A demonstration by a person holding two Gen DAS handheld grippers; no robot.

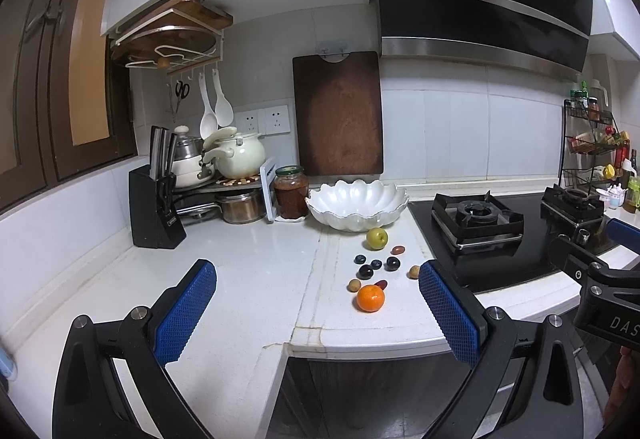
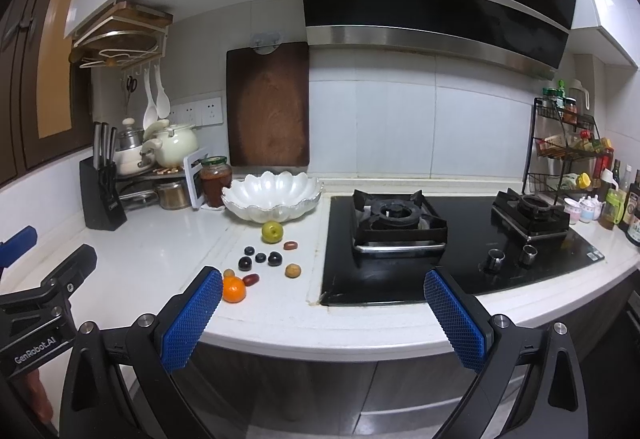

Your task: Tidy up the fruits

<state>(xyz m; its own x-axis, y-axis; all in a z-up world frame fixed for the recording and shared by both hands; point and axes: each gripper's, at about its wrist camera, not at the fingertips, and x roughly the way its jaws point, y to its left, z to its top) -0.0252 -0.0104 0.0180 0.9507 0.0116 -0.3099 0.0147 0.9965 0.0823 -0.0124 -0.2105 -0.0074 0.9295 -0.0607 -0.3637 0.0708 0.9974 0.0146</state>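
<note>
Since both grippers hang before the counter edge with nothing between their pads, the step in hand is, I judge, the first reach for a fruit. The left gripper has its fingers wide apart, and the right gripper also. The fruits lie loose on the counter ahead of both: the orange is nearest, small dark fruits and brown ones are behind it, and the green fruit is farthest, just before the empty bowl. To do it well, take the orange first, centre it between the pads and close gently, because round fruits roll easily. Beyond the left gripper stand the jar and knife block; the stove lies ahead of the right gripper. Nothing blocks the way to the bowl
</note>
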